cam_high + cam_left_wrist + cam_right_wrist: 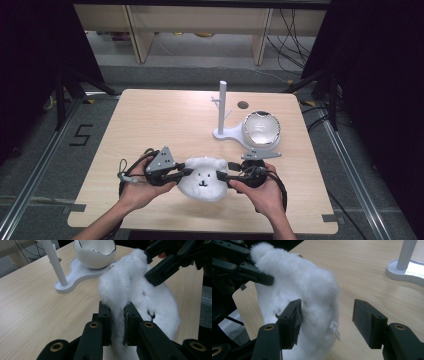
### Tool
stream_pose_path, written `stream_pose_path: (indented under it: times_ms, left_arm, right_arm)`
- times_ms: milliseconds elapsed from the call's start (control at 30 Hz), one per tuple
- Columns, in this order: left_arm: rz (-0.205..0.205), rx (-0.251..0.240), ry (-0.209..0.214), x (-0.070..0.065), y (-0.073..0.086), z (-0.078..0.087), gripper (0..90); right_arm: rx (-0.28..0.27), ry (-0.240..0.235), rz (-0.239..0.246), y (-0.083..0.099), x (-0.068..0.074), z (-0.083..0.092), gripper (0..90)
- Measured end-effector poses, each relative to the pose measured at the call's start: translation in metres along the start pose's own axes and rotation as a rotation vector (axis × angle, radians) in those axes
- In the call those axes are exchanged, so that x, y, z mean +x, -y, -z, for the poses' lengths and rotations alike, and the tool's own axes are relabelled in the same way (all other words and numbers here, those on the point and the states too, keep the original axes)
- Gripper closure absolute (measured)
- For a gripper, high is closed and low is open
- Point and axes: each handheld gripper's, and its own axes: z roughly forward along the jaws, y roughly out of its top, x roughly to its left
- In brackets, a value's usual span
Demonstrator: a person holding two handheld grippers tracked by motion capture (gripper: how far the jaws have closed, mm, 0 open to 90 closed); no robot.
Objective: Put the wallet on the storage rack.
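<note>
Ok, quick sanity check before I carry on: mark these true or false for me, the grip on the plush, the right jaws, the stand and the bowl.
1. The left gripper is shut on the white plush toy. True.
2. The right gripper is clamped shut on the plush. False: its jaws stand open, with the plush against one jaw and a gap to the other.
3. The white stand lies tipped over on the table. False: its post stands upright on its base.
4. The egg-shaped bowl sits on the stand's base. True.
5. The plush has a face drawn on it. True.
</note>
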Motion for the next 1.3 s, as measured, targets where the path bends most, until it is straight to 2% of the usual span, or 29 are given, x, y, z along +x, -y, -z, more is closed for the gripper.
stream_pose_path:
  times_ms: [33, 67, 133, 167, 200, 233, 267, 333, 367, 400, 433, 467, 567, 667, 700, 733, 767, 800, 833, 900, 933, 967, 1000, 1033, 1067, 1167, 1267, 1300]
  left_arm:
    - [-0.009, -0.007, -0.003, -0.001, -0.001, -0.001, 78.9]
    - [-0.007, -0.011, -0.003, -0.001, -0.002, -0.001, 78.7]
    - [-0.009, -0.02, -0.007, -0.001, -0.003, -0.002, 78.3]
    - [-0.012, -0.02, -0.004, -0.001, -0.003, -0.002, 78.0]
    - [-0.011, -0.023, -0.002, -0.001, -0.003, -0.003, 77.6]
    - [-0.011, -0.032, 0.003, -0.001, -0.002, -0.005, 77.1]
    - [-0.013, -0.028, 0.001, -0.002, -0.003, -0.005, 76.2]
    - [-0.009, -0.035, 0.002, -0.002, -0.002, -0.006, 73.9]
    - [-0.012, -0.038, 0.005, -0.002, -0.003, -0.007, 73.9]
    - [-0.008, -0.047, 0.005, -0.001, -0.003, -0.007, 70.3]
    - [-0.001, -0.05, 0.004, 0.0, -0.003, -0.007, 69.0]
    - [0.004, -0.052, 0.004, 0.001, -0.003, -0.007, 66.8]
    - [0.018, -0.065, -0.016, 0.004, -0.003, -0.005, 57.6]
    - [0.032, -0.075, -0.034, 0.008, -0.002, 0.001, 49.3]
    - [0.031, -0.077, -0.042, 0.009, -0.001, 0.004, 47.8]
    - [0.034, -0.074, -0.052, 0.011, 0.0, 0.006, 46.5]
    - [0.04, -0.076, -0.063, 0.013, 0.002, 0.011, 45.8]
    - [0.044, -0.076, -0.07, 0.015, 0.003, 0.013, 44.9]
    - [0.048, -0.069, -0.085, 0.018, 0.007, 0.018, 44.1]
    - [0.067, -0.069, -0.101, 0.022, 0.012, 0.024, 43.3]
    - [0.073, -0.064, -0.109, 0.024, 0.015, 0.028, 42.9]
    - [0.082, -0.067, -0.116, 0.026, 0.019, 0.03, 42.3]
    - [0.087, -0.057, -0.125, 0.027, 0.021, 0.034, 41.7]
    - [0.098, -0.057, -0.126, 0.03, 0.024, 0.037, 41.0]
    - [0.112, -0.056, -0.136, 0.032, 0.027, 0.041, 40.1]
    - [0.148, -0.061, -0.171, 0.038, 0.037, 0.052, 38.6]
    - [0.182, -0.056, -0.211, 0.044, 0.046, 0.062, 37.7]
    - [0.189, -0.062, -0.213, 0.046, 0.049, 0.064, 37.5]
  right_arm:
    - [-0.006, -0.004, 0.004, 0.0, 0.0, 0.001, 50.0]
    - [-0.008, -0.023, -0.013, 0.001, -0.001, 0.002, 58.7]
    - [-0.02, -0.032, -0.029, 0.002, -0.002, 0.003, 68.0]
    - [-0.023, -0.035, -0.053, 0.003, -0.001, 0.005, 71.3]
    - [-0.033, -0.036, -0.023, 0.003, -0.004, 0.007, 73.3]
    - [-0.03, -0.033, -0.031, 0.003, -0.003, 0.008, 74.5]
    - [-0.035, -0.03, -0.001, 0.003, -0.003, 0.009, 75.5]
    - [-0.042, -0.022, 0.013, 0.003, -0.003, 0.009, 76.1]
    - [-0.04, -0.016, -0.009, 0.004, 0.0, 0.011, 76.6]
    - [-0.057, -0.001, 0.032, 0.004, -0.002, 0.013, 77.3]
    - [-0.06, 0.0, 0.029, 0.004, -0.001, 0.014, 77.4]
    - [-0.076, 0.013, 0.072, 0.004, -0.003, 0.015, 77.6]
    - [-0.075, 0.045, 0.106, 0.003, -0.002, 0.018, 78.3]
    - [-0.095, 0.089, 0.12, 0.002, -0.004, 0.023, 78.7]
    - [-0.1, 0.093, 0.095, 0.002, -0.004, 0.025, 78.7]
    - [-0.097, 0.112, 0.11, 0.0, -0.007, 0.029, 78.8]
    - [-0.105, 0.107, 0.087, 0.0, -0.007, 0.029, 78.8]
    - [-0.106, 0.118, 0.088, -0.001, -0.009, 0.033, 78.8]
    - [-0.115, 0.134, 0.125, -0.003, -0.013, 0.035, 78.8]
    - [-0.112, 0.151, 0.107, -0.008, -0.018, 0.044, 78.8]
    - [-0.121, 0.168, 0.131, -0.011, -0.022, 0.047, 78.8]
    - [-0.118, 0.185, 0.103, -0.013, -0.023, 0.052, 78.8]
    - [-0.151, 0.202, 0.131, -0.016, -0.028, 0.054, 78.8]
    - [-0.146, 0.219, 0.142, -0.019, -0.032, 0.057, 78.8]
    - [-0.148, 0.225, 0.122, -0.021, -0.034, 0.061, 78.8]
    - [-0.158, 0.277, 0.153, -0.031, -0.046, 0.073, 78.8]
    - [-0.157, 0.302, 0.129, -0.041, -0.055, 0.082, 78.8]
    - [-0.177, 0.317, 0.13, -0.043, -0.059, 0.083, 78.8]
